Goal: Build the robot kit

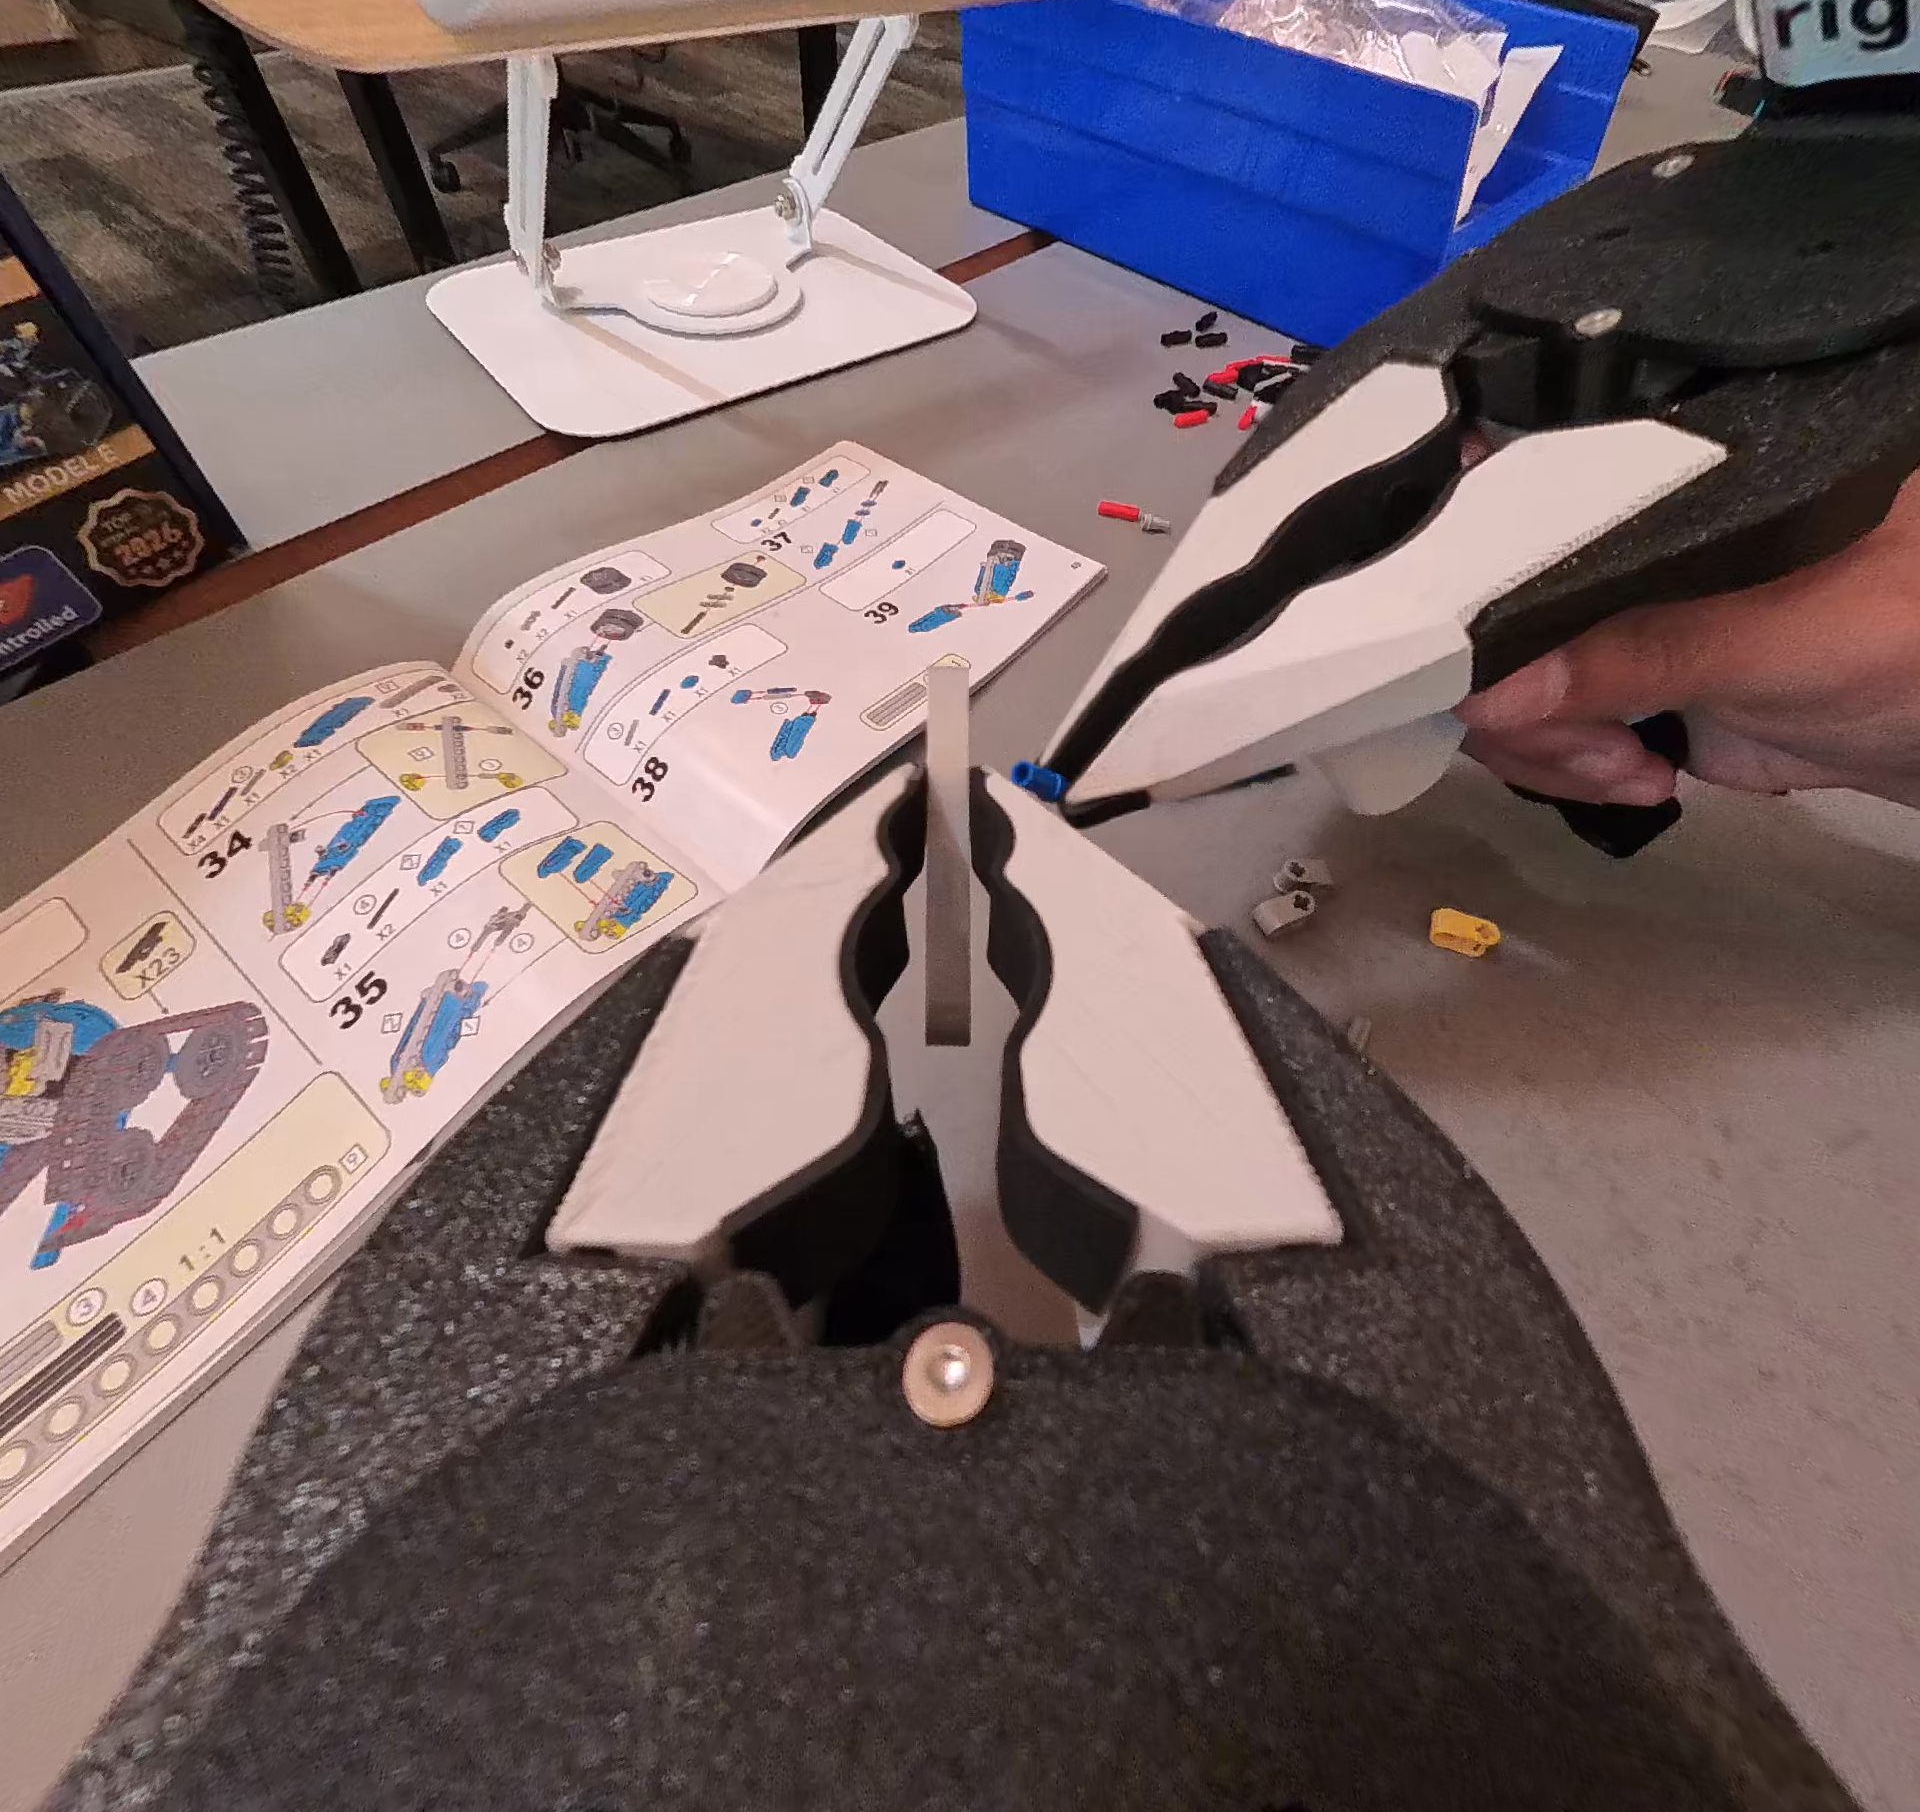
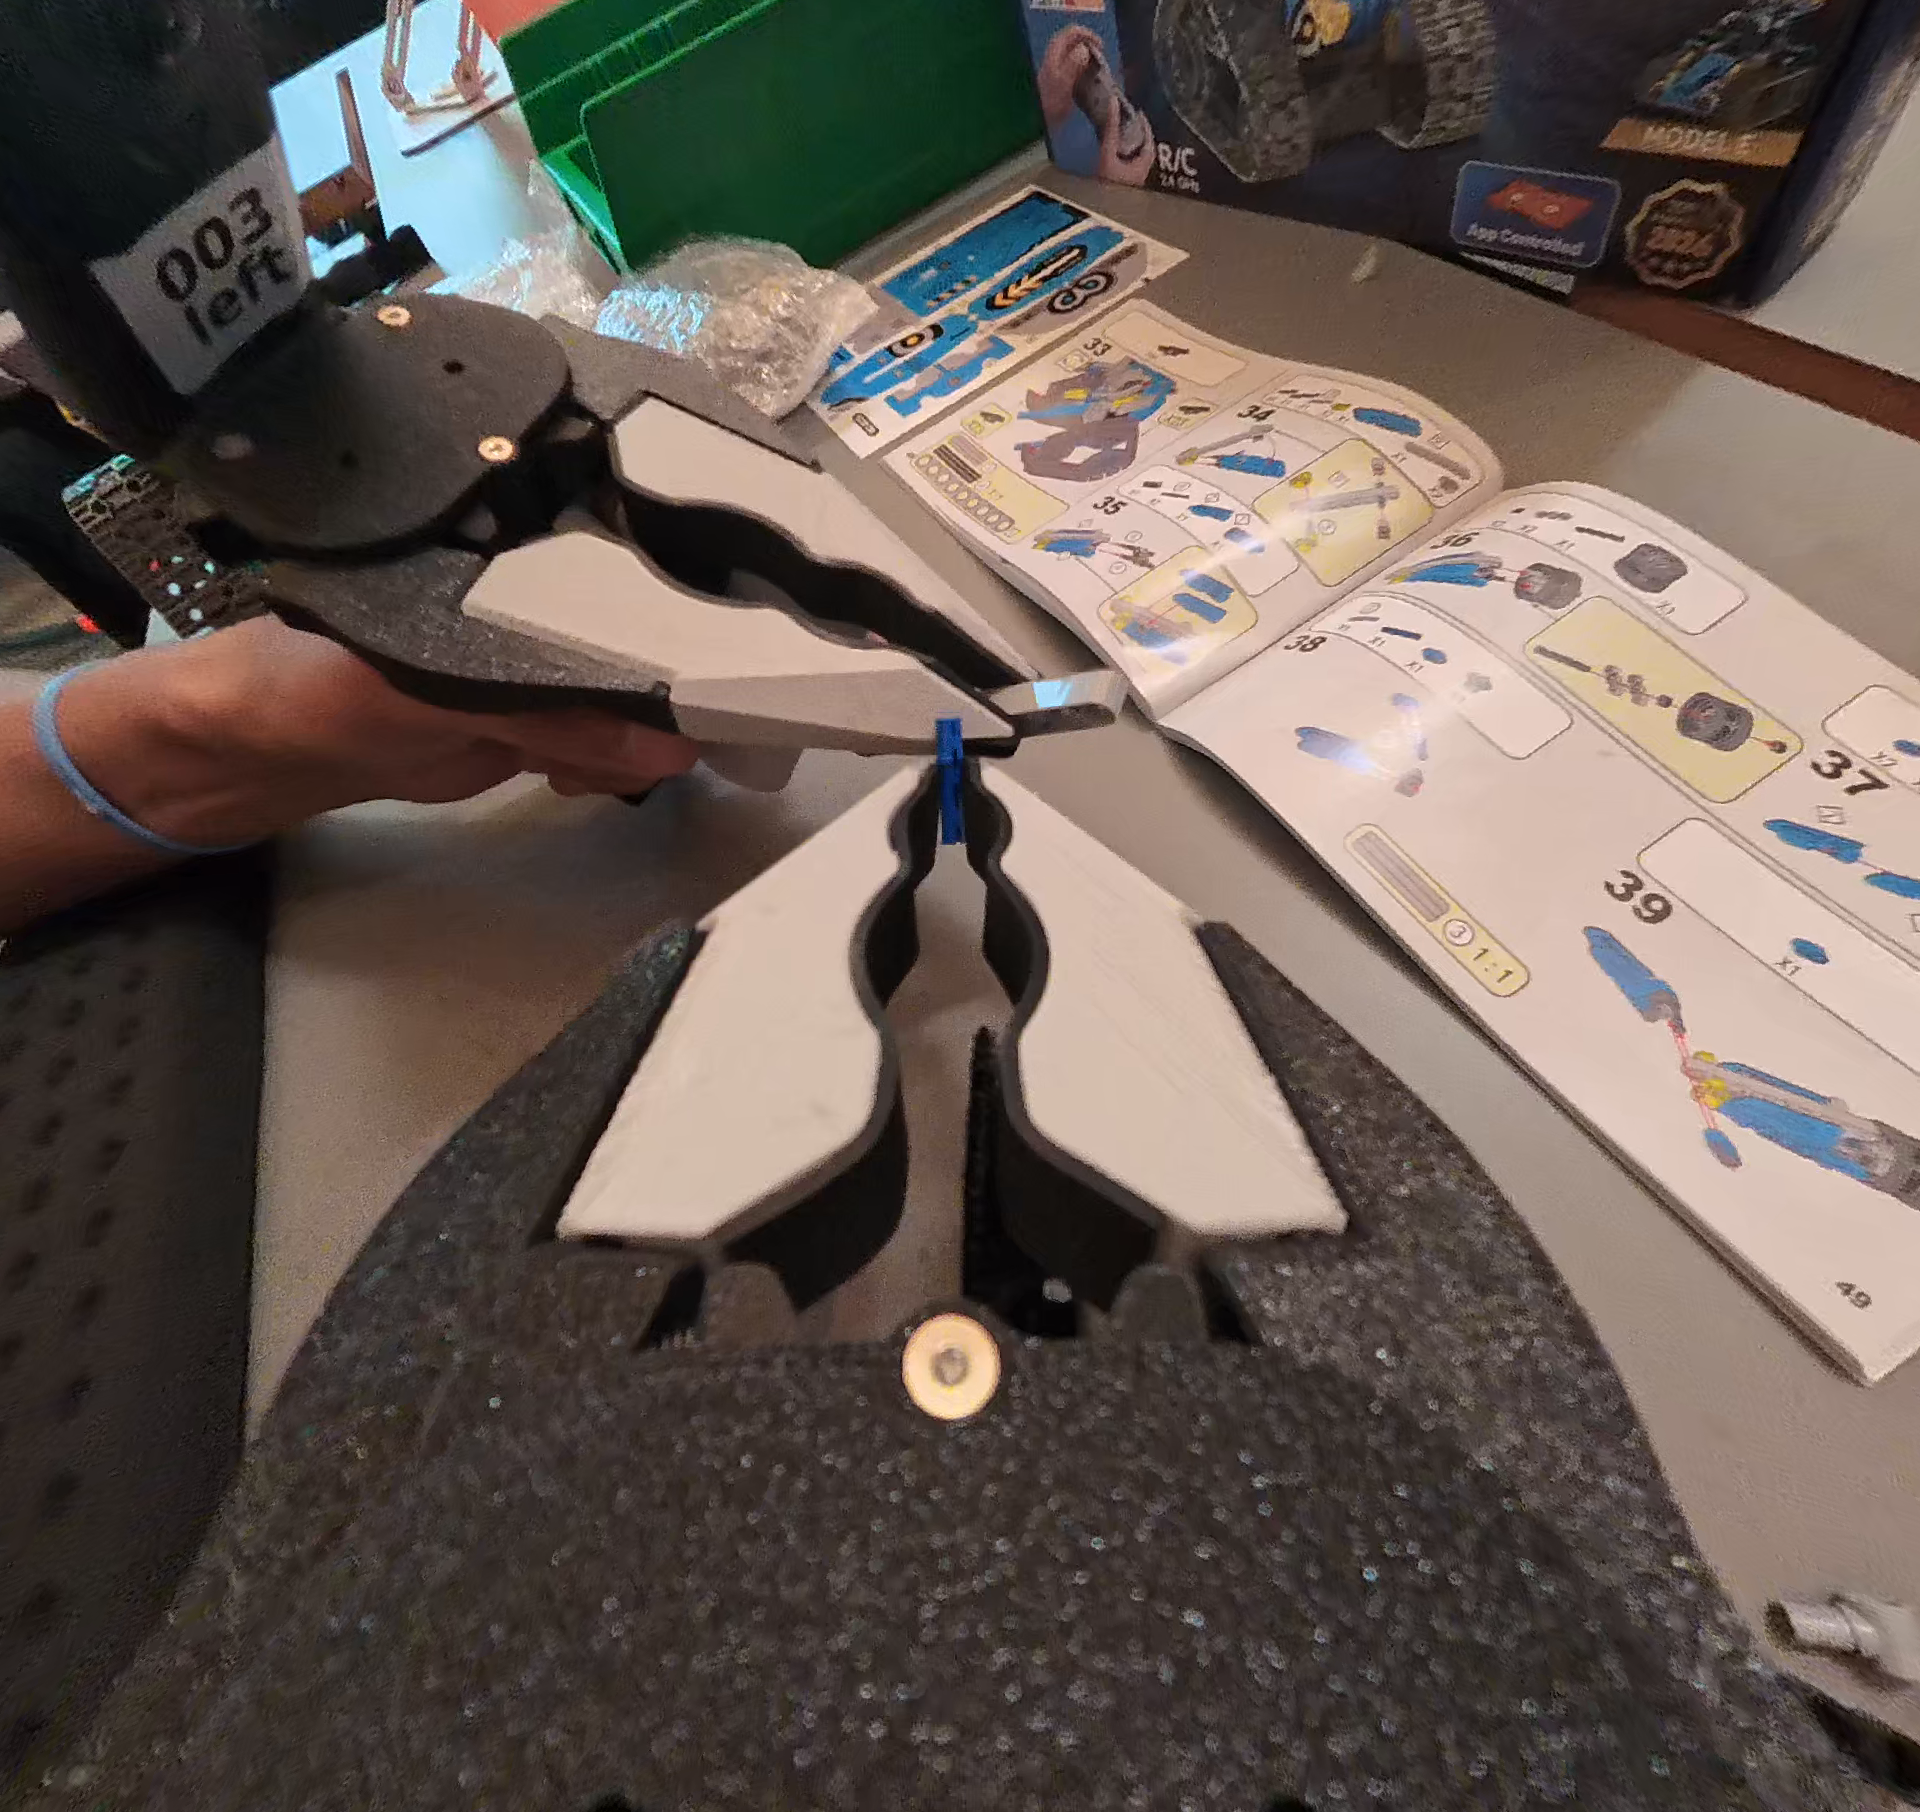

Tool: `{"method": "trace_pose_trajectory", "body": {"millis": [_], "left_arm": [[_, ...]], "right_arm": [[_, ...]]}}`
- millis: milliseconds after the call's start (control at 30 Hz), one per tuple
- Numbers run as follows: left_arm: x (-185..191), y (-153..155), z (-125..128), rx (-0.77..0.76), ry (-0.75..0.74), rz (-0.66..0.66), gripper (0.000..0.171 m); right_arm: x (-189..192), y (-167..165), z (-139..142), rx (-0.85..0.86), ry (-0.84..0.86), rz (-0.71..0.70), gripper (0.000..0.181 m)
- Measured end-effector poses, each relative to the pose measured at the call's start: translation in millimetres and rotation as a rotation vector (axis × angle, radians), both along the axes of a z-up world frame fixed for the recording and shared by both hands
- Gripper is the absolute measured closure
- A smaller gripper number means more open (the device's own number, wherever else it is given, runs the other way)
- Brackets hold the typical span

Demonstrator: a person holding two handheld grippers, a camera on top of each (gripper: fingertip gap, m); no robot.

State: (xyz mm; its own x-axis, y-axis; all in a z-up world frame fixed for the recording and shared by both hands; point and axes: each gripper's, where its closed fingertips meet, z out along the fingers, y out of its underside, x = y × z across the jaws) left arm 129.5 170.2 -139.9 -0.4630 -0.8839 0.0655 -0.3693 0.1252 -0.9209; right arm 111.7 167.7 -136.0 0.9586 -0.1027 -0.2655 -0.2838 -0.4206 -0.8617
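Note:
My left gripper (image 1: 948,783) is shut on a long flat grey beam (image 1: 948,889), held edge-on between its tips above the open instruction booklet (image 1: 436,889). My right gripper (image 2: 948,783) is shut on a small blue pin (image 2: 949,794). In the left wrist view the right gripper (image 1: 1065,794) comes in from the right, and the blue pin (image 1: 1037,778) at its tip almost touches the beam's side. In the right wrist view the left gripper (image 2: 1003,718) comes in from the left with the grey beam (image 2: 1070,702) sticking out, just above the pin.
A blue bin (image 1: 1247,152) with plastic bags and a white stand (image 1: 707,308) sit at the back. Loose black and red pins (image 1: 1226,380), grey connectors (image 1: 1288,895) and a yellow piece (image 1: 1463,931) lie on the grey table. A green bin (image 2: 790,69), a sticker sheet (image 2: 987,297) and the kit box (image 2: 1455,69) stand behind the booklet (image 2: 1455,723). The tips of both grippers are at nearly the same place.

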Motion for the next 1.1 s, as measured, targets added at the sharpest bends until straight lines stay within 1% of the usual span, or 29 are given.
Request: {"method": "trace_pose_trajectory", "body": {"millis": [200,267,367,400,467,567,667,767,933,1033,1100], "left_arm": [[-2,-6,-7,0.091,-0.011,-0.022,0.165],[-3,-9,-6,0.132,-0.038,-0.038,0.165],[-5,-13,-7,0.302,-0.100,-0.061,0.165],[-6,-14,-10,0.335,-0.104,-0.067,0.165],[-7,-15,-15,0.366,-0.095,-0.077,0.165],[-7,-14,-14,0.394,-0.103,-0.064,0.165],[-6,-12,-11,0.363,-0.095,-0.041,0.165],[-6,-10,-8,0.296,-0.071,-0.015,0.165],[-4,-8,-5,0.261,-0.071,0.019,0.165],[-4,-9,-2,0.131,-0.039,0.012,0.165],[-3,-8,4,0.000,-0.019,0.008,0.165]], "right_arm": [[1,-4,-8,-0.067,-0.104,0.001,0.177],[1,-6,-12,-0.092,-0.135,0.005,0.177],[0,-8,-19,-0.142,-0.190,0.021,0.177],[-1,-9,-21,-0.161,-0.225,0.027,0.177],[-2,-10,-26,-0.199,-0.274,0.039,0.177],[-3,-8,-27,-0.197,-0.287,0.037,0.176],[-3,-6,-23,-0.146,-0.212,0.026,0.176],[-4,-4,-19,-0.093,-0.121,0.020,0.176],[-1,-2,-16,-0.059,-0.058,-0.010,0.177],[-2,-3,-12,-0.007,0.067,-0.008,0.177],[-1,-3,-8,-0.001,0.027,-0.009,0.177]]}}
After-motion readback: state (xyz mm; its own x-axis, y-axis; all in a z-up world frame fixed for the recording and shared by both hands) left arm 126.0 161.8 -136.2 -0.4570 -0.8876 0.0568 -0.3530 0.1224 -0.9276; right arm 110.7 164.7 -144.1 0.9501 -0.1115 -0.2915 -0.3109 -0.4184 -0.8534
